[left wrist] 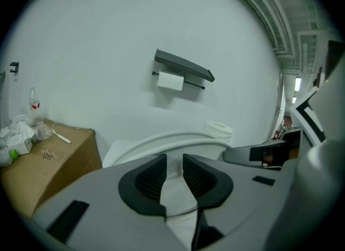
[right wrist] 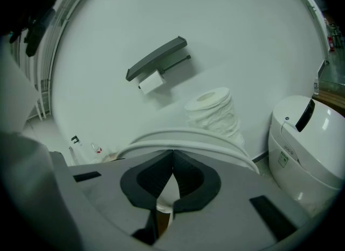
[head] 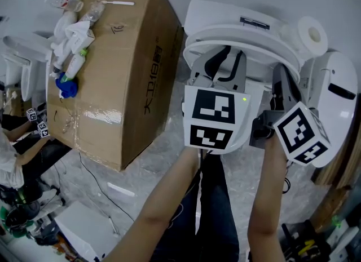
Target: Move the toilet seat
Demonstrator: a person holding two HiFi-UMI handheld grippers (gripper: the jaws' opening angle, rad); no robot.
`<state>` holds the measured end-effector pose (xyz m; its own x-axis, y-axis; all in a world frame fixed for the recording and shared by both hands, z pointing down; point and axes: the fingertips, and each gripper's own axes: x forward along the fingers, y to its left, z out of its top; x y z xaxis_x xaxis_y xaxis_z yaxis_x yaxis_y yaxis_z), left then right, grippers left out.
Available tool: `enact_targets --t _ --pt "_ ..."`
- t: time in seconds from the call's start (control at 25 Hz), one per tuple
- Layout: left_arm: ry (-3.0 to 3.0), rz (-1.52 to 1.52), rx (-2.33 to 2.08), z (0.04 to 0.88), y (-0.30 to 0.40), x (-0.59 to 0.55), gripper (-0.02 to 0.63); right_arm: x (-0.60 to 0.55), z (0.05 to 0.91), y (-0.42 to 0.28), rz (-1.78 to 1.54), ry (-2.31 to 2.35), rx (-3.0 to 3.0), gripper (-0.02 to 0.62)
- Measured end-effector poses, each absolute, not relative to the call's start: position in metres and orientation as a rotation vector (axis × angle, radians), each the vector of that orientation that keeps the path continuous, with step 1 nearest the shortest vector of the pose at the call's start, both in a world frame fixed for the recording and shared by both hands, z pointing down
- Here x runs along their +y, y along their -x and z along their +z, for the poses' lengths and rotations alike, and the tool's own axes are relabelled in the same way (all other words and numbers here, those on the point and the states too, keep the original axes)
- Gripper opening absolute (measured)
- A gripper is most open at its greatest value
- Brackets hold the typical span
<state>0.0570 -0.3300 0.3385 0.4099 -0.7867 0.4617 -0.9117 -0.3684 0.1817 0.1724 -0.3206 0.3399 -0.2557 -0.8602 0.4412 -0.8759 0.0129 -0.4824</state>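
Note:
The white toilet seat (head: pixel 248 36) lies flat on the bowl in front of the tank (head: pixel 220 12). It shows as a double white arc just past the jaws in the left gripper view (left wrist: pixel 161 140) and in the right gripper view (right wrist: pixel 186 136). My left gripper (head: pixel 228 53) hangs over the seat's front part. Its pads stand apart (left wrist: pixel 174 175), only white toilet surface shows in the gap, and I see no pad pressing on it. My right gripper (head: pixel 280 74) is at the seat's right side, its jaws shut tip to tip (right wrist: pixel 172 173) on nothing.
A big cardboard box (head: pixel 121 69) with bottles and tissues on top stands left of the toilet. A white lidded bin (head: pixel 337 94) stands to the right. A toilet roll (head: pixel 312 34) sits on the tank's corner. A paper holder (left wrist: pixel 182 67) hangs on the wall.

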Motion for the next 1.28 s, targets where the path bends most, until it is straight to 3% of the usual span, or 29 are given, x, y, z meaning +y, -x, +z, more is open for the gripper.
enact_targets --t 1.08,1.28 --pt "-2.248 0.394 -1.429 0.348 -0.06 -0.346 0.103 -0.34 0.338 -0.176 1.059 -1.964 -2.231 0.017" --pt "-2.252 0.393 -1.453 0.35 -0.055 -0.335 0.103 -0.329 0.324 -0.178 0.927 -2.01 -2.25 0.017"
